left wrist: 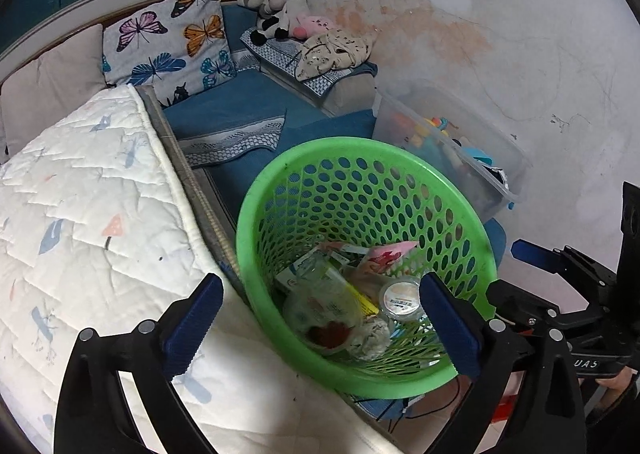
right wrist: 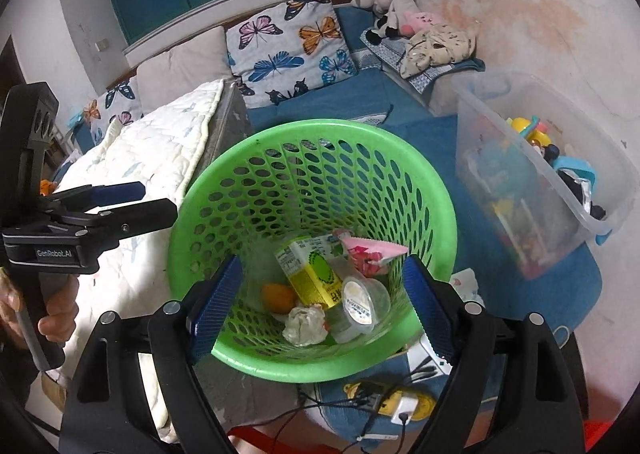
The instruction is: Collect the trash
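Note:
A green perforated waste basket [left wrist: 280, 190] [right wrist: 304, 134] stands beside the bed. Inside it lie a yellow-green drink carton [right wrist: 316, 274], a pink wrapper [right wrist: 370, 252], a clear lidded cup [right wrist: 360, 308], a crumpled tissue [right wrist: 304, 324] and an orange peel [right wrist: 278, 297]. The same trash shows in the left wrist view [left wrist: 344, 306]. My left gripper [left wrist: 320, 322] is open and empty above the basket's near rim. My right gripper [right wrist: 320, 306] is open and empty over the basket. The left gripper also shows in the right wrist view [right wrist: 120, 202], left of the basket.
A white quilted bed [left wrist: 80, 214] lies left of the basket. A clear bin of toys [right wrist: 540, 190] stands right of it. A blue sofa with butterfly cushions [right wrist: 296, 42] and plush toys [right wrist: 392, 2] is behind. A power strip and cables [right wrist: 392, 402] lie on the floor nearby.

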